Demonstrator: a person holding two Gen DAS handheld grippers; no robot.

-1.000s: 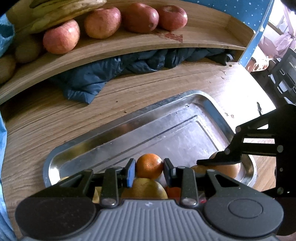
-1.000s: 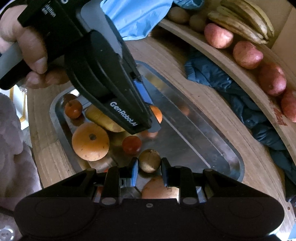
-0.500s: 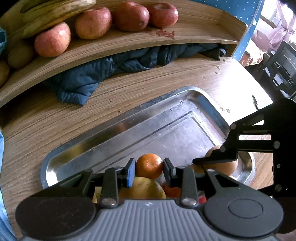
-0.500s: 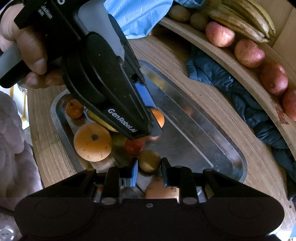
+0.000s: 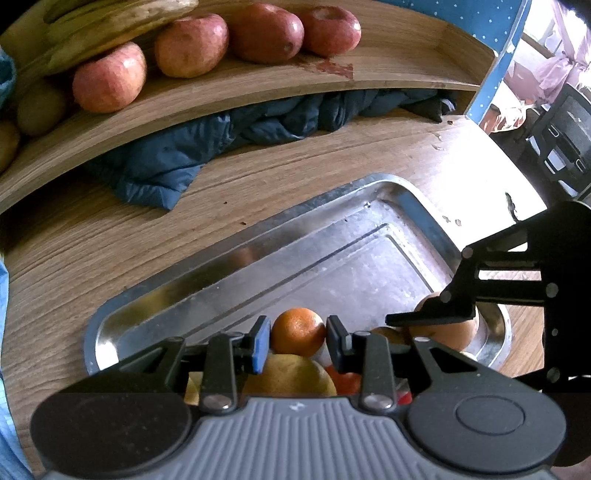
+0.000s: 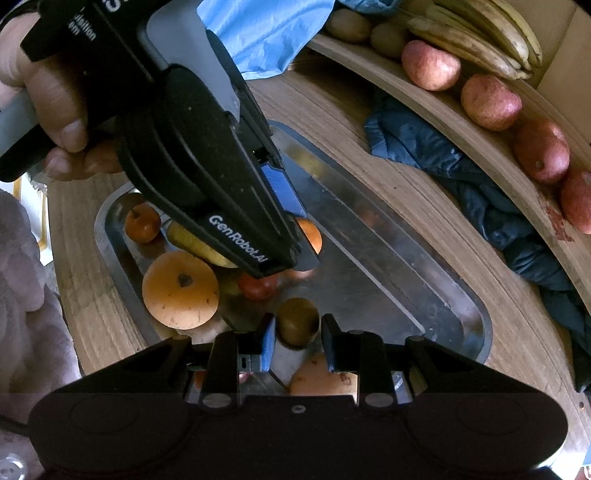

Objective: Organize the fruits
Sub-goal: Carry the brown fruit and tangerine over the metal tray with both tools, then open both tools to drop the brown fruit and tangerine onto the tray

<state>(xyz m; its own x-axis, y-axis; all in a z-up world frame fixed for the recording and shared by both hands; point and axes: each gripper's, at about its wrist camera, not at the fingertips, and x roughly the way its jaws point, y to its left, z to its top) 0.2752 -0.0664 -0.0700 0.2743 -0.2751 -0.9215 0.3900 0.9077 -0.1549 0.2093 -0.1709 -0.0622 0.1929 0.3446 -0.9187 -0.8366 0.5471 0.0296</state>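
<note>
1. The orange (image 5: 298, 332) sits between the pads of the left tongs (image 5: 297, 341), which are closed on it just above a metal tray (image 5: 351, 266).
2. The kiwi (image 6: 297, 321) is clamped in the right tongs (image 6: 298, 341), low over the near end of the same tray.
3. Loose in the tray lie a big orange fruit (image 6: 180, 290), a tomato (image 6: 256, 286), a yellow fruit (image 6: 199, 243) half hidden under the left tongs, and a small orange fruit (image 6: 142, 227) at the far end.
4. A hand (image 6: 55, 92) holds the handle of the left tongs.
5. The tray rests on a wooden table (image 5: 92, 240).
6. A dark blue cloth (image 5: 166, 166) is bunched under a curved wooden shelf (image 5: 258, 85).
7. On the shelf stand red apples (image 5: 109, 83) in a row, with bananas (image 5: 110, 26) behind them and more kiwis (image 6: 349, 26) at the end.
</note>
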